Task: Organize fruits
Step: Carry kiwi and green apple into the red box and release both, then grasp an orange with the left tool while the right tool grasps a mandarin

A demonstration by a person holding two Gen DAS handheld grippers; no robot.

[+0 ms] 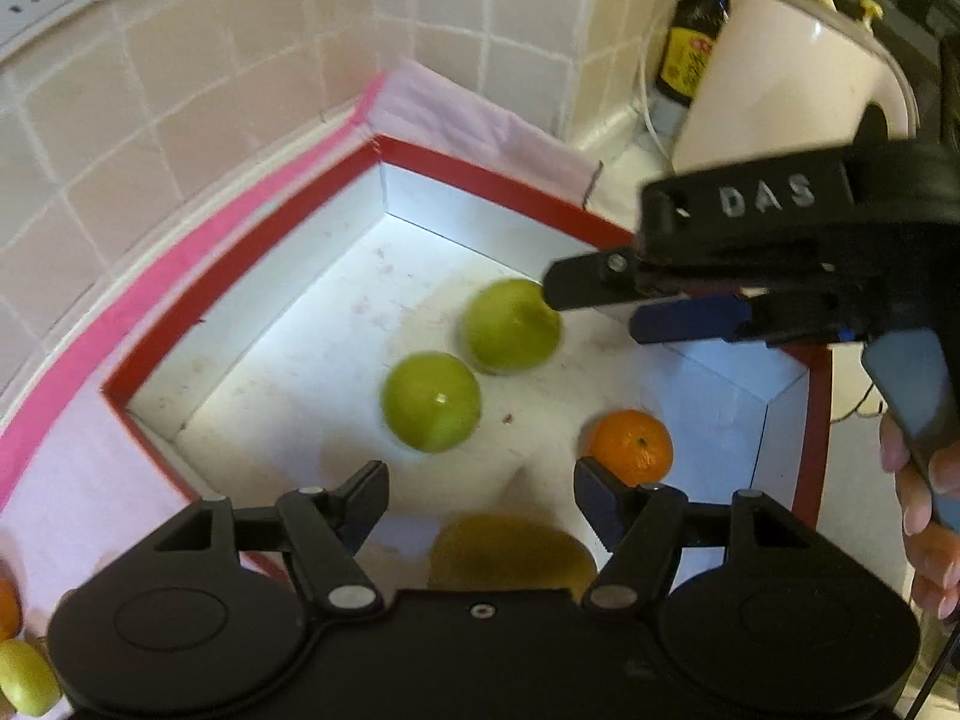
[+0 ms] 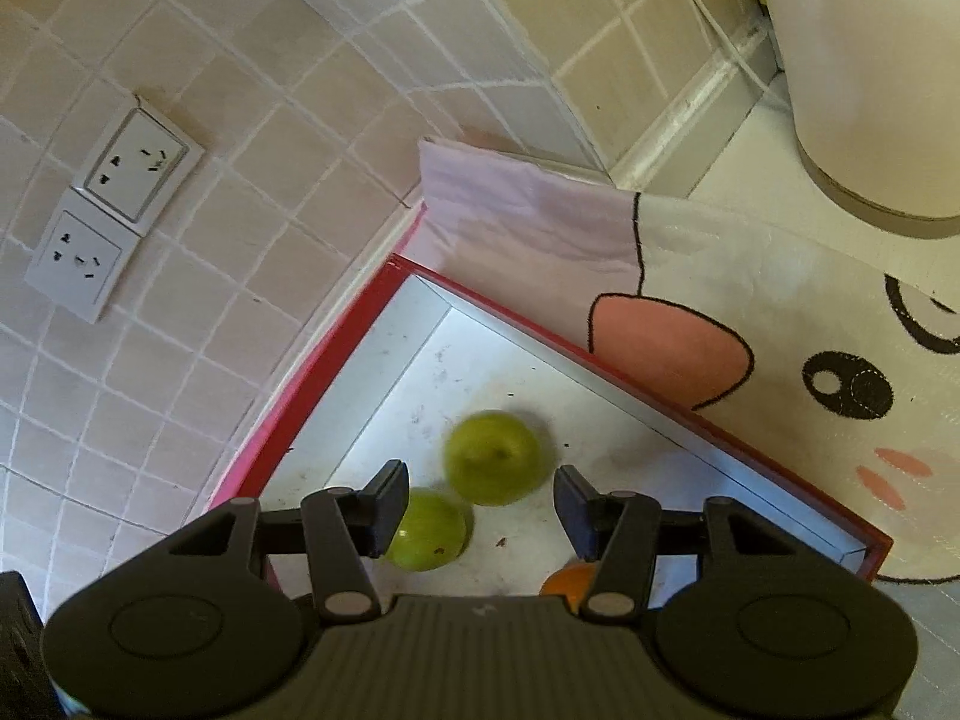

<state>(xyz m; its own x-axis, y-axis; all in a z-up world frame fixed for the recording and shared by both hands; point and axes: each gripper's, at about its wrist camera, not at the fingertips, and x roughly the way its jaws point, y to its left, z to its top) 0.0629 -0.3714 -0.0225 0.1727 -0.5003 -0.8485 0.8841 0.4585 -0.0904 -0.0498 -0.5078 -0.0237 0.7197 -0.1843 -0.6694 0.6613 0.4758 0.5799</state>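
A red-rimmed white box (image 1: 480, 177) holds two green fruits (image 1: 510, 324) (image 1: 431, 401) and an orange (image 1: 630, 444). My left gripper (image 1: 480, 492) hovers open above the box's near side. A blurred olive-brown fruit (image 1: 510, 552) lies below and between its fingers, and the pads do not touch it. My right gripper (image 1: 594, 306) reaches in from the right, its tips beside the far green fruit. In the right wrist view this gripper (image 2: 480, 489) is open. The blurred green fruit (image 2: 495, 456) sits just past its pads, free of them. The second green fruit (image 2: 429, 531) and the orange (image 2: 567, 582) lie partly behind its fingers.
The box sits on a pale cloth with a cartoon face (image 2: 810, 360), against a tiled wall corner. A white kettle (image 1: 792, 72) and dark bottle (image 1: 690, 42) stand at the back right. Wall sockets (image 2: 108, 210) are at left. An orange (image 1: 6, 606) and a green fruit (image 1: 24, 684) lie outside the box. A person's hand (image 1: 924, 510) grips the right handle.
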